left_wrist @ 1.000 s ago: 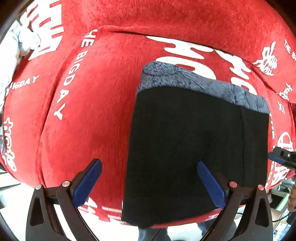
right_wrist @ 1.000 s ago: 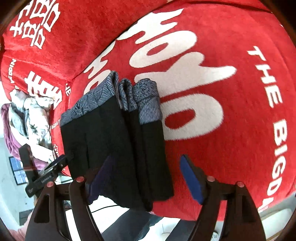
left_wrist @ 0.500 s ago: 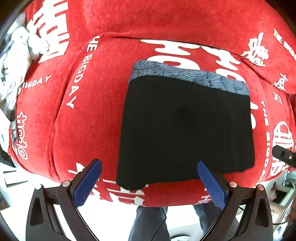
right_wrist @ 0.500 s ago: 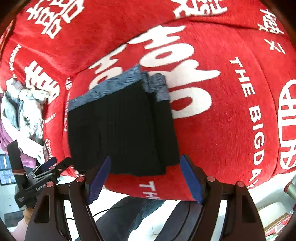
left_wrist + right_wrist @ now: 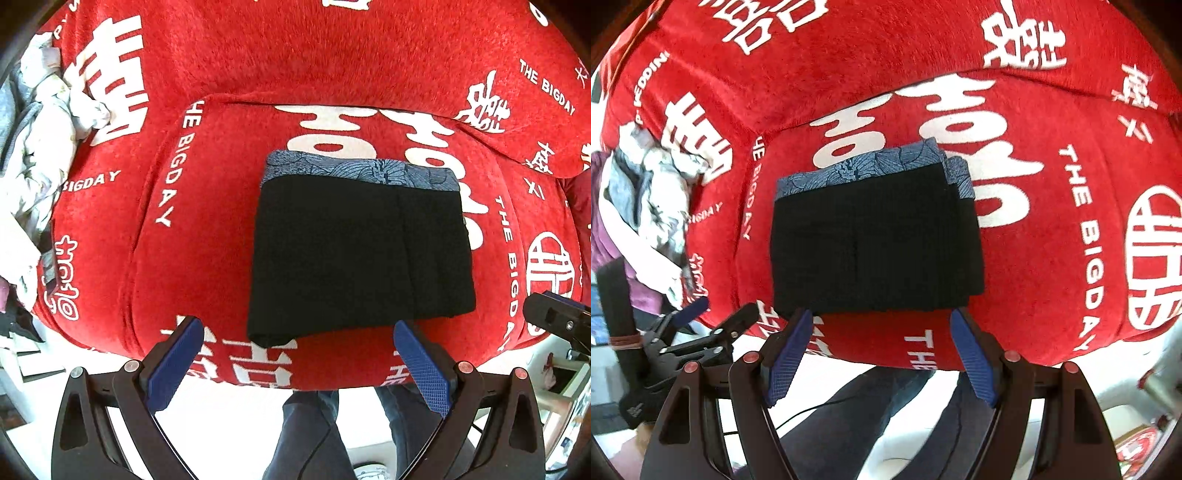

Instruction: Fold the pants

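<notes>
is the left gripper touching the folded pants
Apart. The left wrist view shows the left gripper open, with red sofa cover visible between its fingertips and the folded pants.

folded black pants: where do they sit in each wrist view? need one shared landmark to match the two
Left wrist: folded black pants right of centre on the red sofa cover, just beyond the open left gripper.
Right wrist: pants at centre, directly beyond the open right gripper.
Shared landmark: the blue-grey patterned waistband along the pants' far edge.
</notes>
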`<state>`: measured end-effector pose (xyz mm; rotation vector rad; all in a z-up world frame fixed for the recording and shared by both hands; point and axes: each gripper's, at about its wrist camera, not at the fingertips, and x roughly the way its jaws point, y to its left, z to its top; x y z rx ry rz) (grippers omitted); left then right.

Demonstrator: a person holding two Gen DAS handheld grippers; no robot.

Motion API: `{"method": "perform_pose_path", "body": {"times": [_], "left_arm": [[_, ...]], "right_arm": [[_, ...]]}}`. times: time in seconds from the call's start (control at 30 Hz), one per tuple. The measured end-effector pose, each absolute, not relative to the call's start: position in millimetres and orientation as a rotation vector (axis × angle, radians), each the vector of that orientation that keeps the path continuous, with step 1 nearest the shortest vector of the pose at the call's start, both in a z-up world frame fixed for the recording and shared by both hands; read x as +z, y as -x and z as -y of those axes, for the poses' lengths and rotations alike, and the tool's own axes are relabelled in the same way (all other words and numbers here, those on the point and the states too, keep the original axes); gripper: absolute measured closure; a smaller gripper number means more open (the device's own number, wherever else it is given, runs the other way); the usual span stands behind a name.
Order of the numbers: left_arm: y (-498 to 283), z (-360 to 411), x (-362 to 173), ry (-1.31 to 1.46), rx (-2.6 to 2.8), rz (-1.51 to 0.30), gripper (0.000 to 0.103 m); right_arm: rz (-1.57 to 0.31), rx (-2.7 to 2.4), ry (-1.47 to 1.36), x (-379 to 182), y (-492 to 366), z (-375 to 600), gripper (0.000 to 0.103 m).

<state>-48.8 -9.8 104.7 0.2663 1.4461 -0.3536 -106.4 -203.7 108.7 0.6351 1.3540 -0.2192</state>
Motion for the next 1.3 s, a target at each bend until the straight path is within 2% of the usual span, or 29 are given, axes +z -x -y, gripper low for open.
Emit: {"method": "perform_pose_path", "body": {"times": [0.33,1.3], "left_arm": [[54.3,0.2,139.1,-0.307,-0.345,-1.398,0.0],[63.1,19.6,174.1,-0.349,-0.275,-1.352,0.0]], "right_arm": [[-1.34,-0.326,-0.532,141.0,109.7,198.9,0.023],[-1.33,-0.389,-0.361,164.5,111.6,182.5,0.023]]}}
